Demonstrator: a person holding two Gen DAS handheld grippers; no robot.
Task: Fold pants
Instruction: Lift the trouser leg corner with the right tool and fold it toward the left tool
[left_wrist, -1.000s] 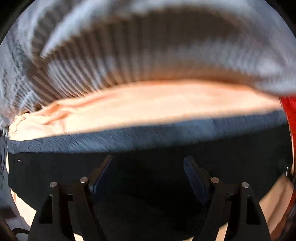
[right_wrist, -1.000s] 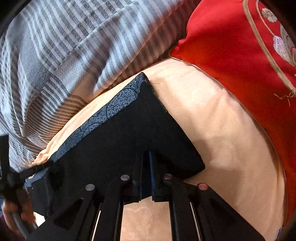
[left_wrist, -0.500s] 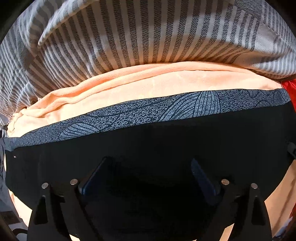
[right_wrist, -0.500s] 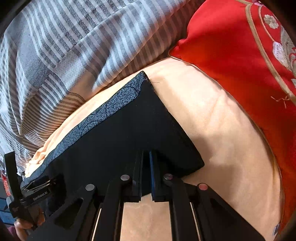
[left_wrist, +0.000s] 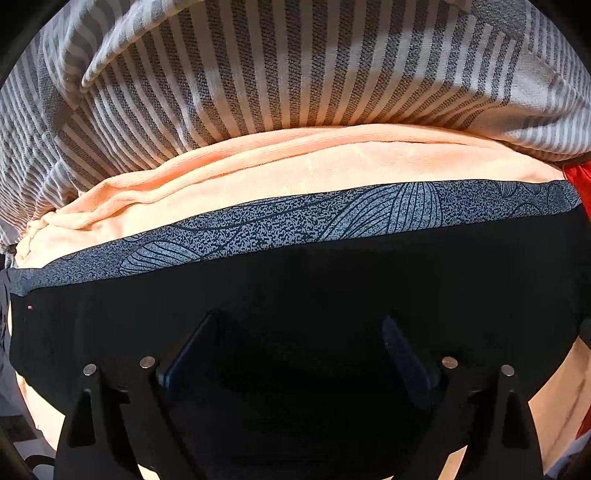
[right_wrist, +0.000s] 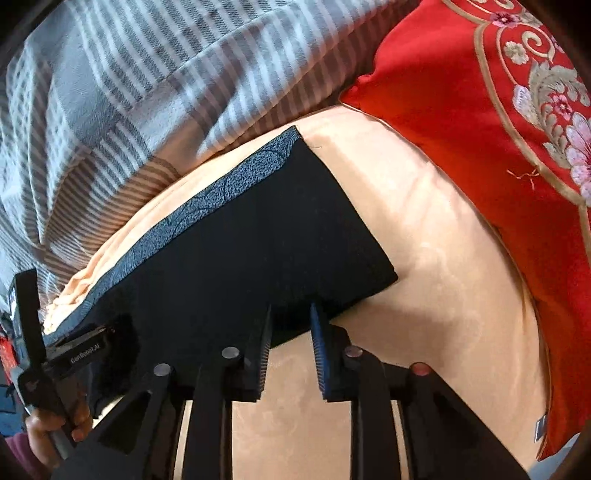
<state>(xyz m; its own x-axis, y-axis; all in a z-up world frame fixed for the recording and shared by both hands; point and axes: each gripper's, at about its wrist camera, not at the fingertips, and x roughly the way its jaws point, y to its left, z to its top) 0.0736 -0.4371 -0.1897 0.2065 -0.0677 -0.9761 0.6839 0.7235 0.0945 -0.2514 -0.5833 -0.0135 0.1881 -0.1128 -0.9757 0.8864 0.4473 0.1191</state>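
Pants (right_wrist: 240, 258), folded flat on the bed's peach sheet (right_wrist: 424, 258), are released as the right tool (right_wrist: 288, 347) opens at their near edge, the left tool (left_wrist: 295, 354) held wide above, empty.

left gripper (left_wrist: 295, 350): wide apart | above black pants (left_wrist: 295, 280) | peach sheet (left_wrist: 295, 166)
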